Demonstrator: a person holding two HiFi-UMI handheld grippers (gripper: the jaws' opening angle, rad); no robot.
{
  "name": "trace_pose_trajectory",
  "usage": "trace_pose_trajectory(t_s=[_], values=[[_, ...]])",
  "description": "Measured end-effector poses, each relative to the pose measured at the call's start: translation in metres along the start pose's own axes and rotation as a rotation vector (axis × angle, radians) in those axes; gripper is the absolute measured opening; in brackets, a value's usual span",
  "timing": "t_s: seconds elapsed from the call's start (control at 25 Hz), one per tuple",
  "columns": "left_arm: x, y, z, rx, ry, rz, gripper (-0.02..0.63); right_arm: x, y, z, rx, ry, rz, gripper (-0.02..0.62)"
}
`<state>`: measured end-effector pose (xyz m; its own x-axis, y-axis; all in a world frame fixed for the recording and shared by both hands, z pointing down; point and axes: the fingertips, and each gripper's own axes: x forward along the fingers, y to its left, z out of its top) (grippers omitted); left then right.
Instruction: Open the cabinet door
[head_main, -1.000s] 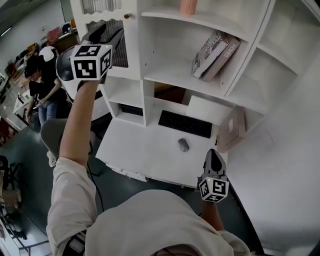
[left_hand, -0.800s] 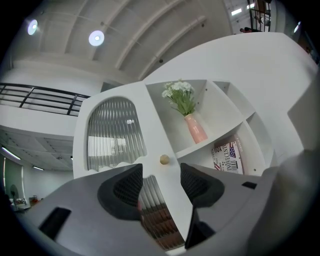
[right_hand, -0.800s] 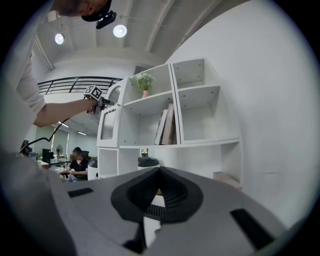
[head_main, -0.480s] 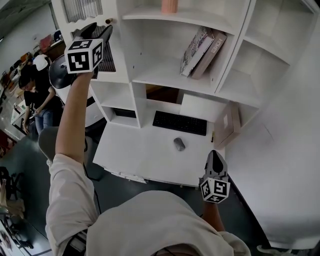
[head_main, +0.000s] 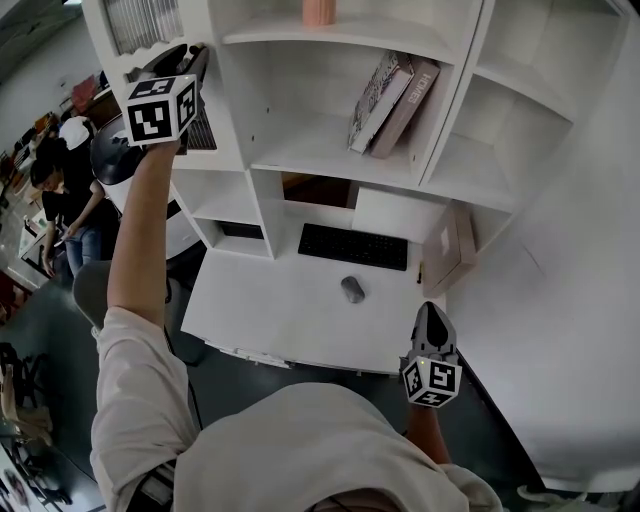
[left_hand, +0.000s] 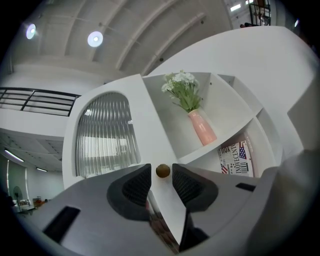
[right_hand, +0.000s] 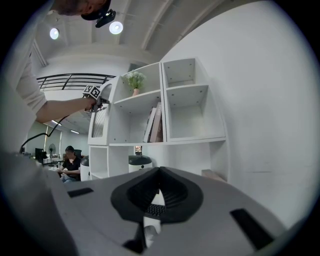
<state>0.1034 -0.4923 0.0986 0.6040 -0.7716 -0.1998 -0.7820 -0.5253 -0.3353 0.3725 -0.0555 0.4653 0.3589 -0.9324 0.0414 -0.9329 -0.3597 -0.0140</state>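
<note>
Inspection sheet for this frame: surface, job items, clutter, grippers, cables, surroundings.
Surface: white desk under the shelf unit, mostly bare.
Job's things: cabinet door with ribbed glass, upper left of the unit; small round knob on its frame. Whether the door is ajar cannot be told.
Clutter: keyboard, mouse, leaning books, pink vase with flowers.
Grippers: left gripper raised to the door, jaws apart on either side of the knob, narrow gaps showing. Right gripper low by the desk edge, jaws together, holding nothing.
Cables: thin dark cord below the left arm.
Surroundings: seated person at left, white wall at right.
</note>
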Motion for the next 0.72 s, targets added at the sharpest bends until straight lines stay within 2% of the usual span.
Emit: trace_pose_trajectory(t_s=[0.28, 0.72], values=[[0.006, -0.001, 0.002, 0.005, 0.005, 0.012, 0.072, 0.004, -0.008, -0.001, 0.002, 0.003, -0.001, 0.003], [0.006, -0.002, 0.002, 0.008, 0.011, 0.026, 0.069, 0.011, -0.013, -0.003, 0.003, 0.010, 0.025, 0.003]])
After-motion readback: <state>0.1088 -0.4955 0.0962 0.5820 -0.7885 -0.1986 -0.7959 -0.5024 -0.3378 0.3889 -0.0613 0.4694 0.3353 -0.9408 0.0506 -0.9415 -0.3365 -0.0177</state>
